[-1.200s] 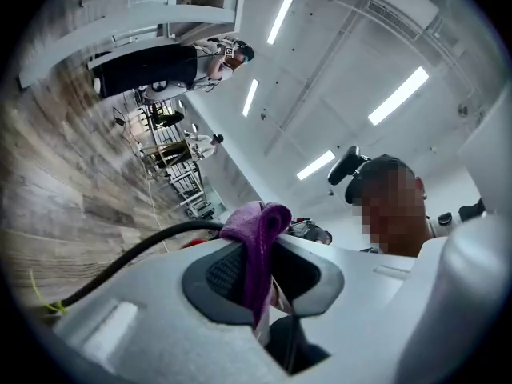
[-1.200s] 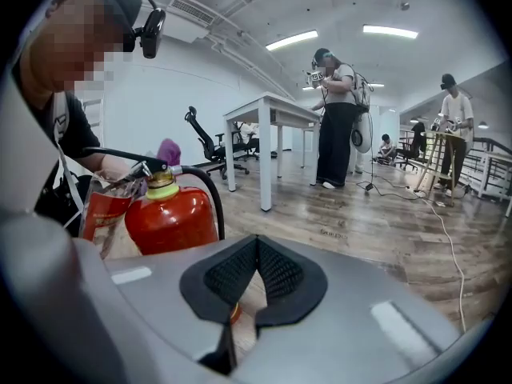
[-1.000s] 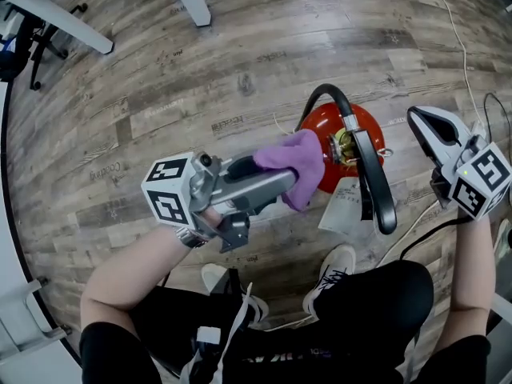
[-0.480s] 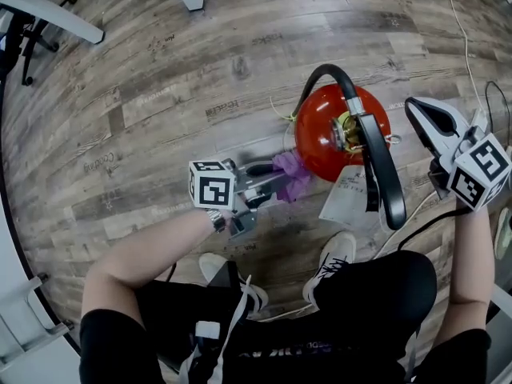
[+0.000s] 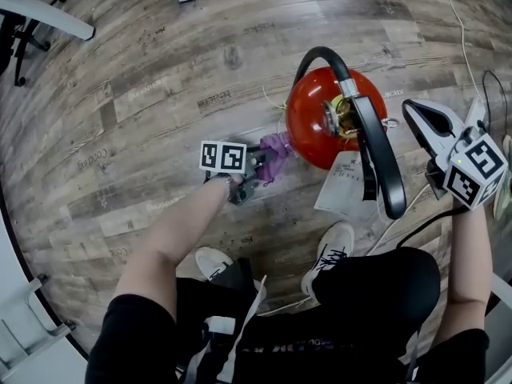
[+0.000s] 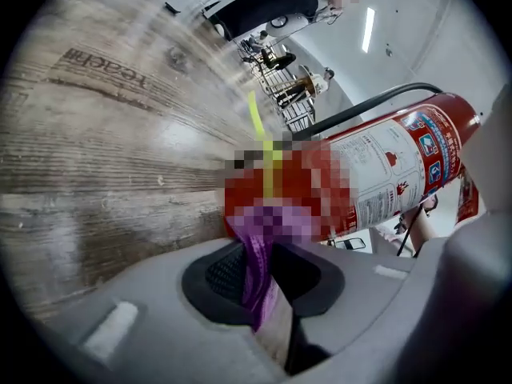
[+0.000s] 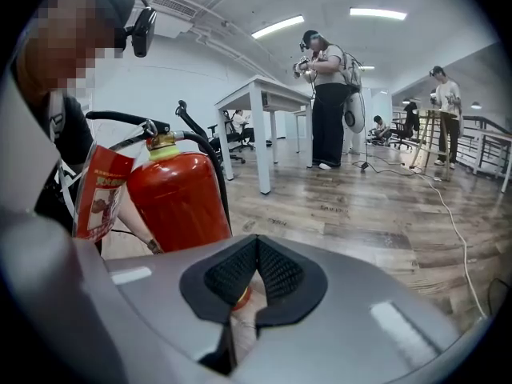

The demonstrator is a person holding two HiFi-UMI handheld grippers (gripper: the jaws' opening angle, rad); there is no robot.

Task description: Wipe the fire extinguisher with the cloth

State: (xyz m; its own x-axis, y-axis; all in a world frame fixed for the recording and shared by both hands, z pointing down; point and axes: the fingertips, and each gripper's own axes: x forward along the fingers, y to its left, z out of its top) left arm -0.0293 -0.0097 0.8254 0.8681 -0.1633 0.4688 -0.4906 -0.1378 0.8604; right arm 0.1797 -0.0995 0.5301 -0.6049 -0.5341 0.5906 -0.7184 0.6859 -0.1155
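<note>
Lowered since the earlier frame, your left gripper [image 5: 258, 166] sits near the grained wood-plank floor [image 5: 144, 94], jaws pinching the crumpled purple cloth [image 5: 276, 146] against the side of the glossy red cylindrical fire extinguisher [image 5: 308, 118]. Your right gripper [image 5: 418, 118], jaws together and empty, hovers beside the curved black lever handle [image 5: 376, 158].

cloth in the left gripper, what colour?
Purple. The cloth shows best in the head view, beside the red fire extinguisher.

Head view steeply down; gripper views low, close; all share fire extinguisher [image 5: 308, 122].
</note>
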